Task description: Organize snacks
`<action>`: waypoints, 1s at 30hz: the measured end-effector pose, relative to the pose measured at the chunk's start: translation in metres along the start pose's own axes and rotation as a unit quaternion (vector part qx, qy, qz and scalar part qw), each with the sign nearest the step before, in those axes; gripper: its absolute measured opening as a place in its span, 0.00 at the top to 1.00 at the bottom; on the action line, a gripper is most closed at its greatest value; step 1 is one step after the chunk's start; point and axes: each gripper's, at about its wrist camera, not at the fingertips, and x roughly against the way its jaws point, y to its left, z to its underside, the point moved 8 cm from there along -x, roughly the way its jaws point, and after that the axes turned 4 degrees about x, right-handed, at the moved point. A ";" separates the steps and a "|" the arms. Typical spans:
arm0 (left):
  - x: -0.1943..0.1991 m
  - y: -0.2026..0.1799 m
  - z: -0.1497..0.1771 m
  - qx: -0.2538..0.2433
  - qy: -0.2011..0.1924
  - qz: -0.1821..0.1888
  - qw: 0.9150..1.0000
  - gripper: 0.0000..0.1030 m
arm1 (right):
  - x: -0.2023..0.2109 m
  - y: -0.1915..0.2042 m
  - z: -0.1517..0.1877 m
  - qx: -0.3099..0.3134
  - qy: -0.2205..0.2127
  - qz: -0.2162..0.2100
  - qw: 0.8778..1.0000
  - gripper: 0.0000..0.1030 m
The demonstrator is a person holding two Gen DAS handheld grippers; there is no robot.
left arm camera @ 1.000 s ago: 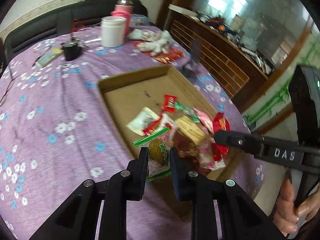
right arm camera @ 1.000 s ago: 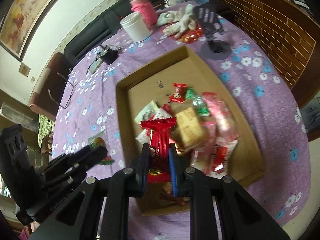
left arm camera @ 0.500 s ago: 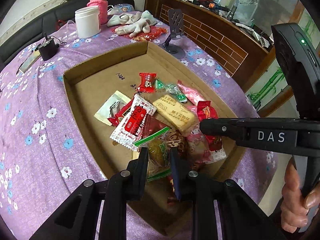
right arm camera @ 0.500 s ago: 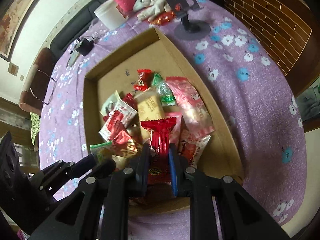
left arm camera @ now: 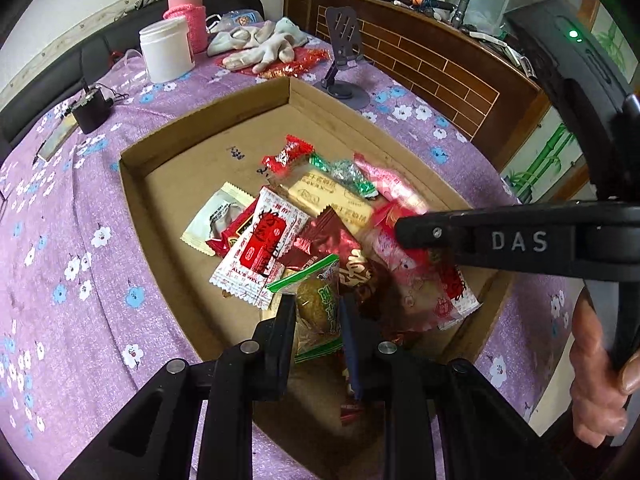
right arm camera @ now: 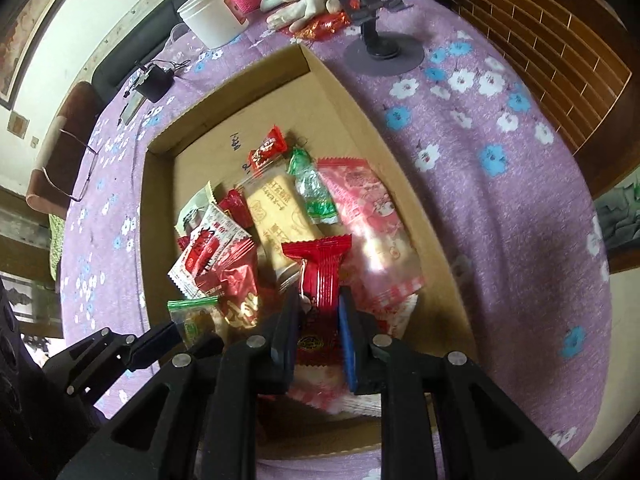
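Cardboard, plain and brown, makes up the shallow box (left arm camera: 208,128) on the purple flowered tablecloth (left arm camera: 60,240), and the snacks lie heaped in its near half. The left gripper (left arm camera: 318,312) hangs over that heap, pinching a clear green-edged packet (left arm camera: 320,300) between its 2 fingers. The right gripper (right arm camera: 318,312) sits just beside it with a red wrapped bar (right arm camera: 320,276) between its fingers; its jaws have just been easing apart, though the bar looks touched on both sides. A white tub (left arm camera: 166,54), a pink flask (left arm camera: 188,12) and a phone stand (left arm camera: 344,60) stand beyond the box.
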 end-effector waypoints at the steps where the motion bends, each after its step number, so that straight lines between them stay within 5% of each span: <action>1: 0.001 -0.001 0.000 0.001 -0.003 -0.001 1.000 0.77 | 0.003 -0.002 -0.002 0.008 -0.007 0.006 1.000 0.72; 9: 0.044 0.001 0.009 0.013 -0.066 0.010 0.998 0.49 | 0.040 0.009 -0.018 0.070 -0.071 0.026 0.995 0.67; 18: 0.117 0.071 0.024 0.068 -0.158 -0.001 0.985 0.44 | 0.050 0.120 -0.036 0.140 -0.094 -0.014 0.986 0.64; 24: 0.166 0.159 0.089 0.160 -0.183 -0.074 0.967 0.39 | 0.017 0.228 -0.011 0.218 -0.056 -0.049 0.973 0.59; 30: 0.218 0.229 0.172 0.268 -0.201 -0.154 0.929 0.39 | -0.012 0.338 0.044 0.318 -0.010 -0.097 0.943 0.58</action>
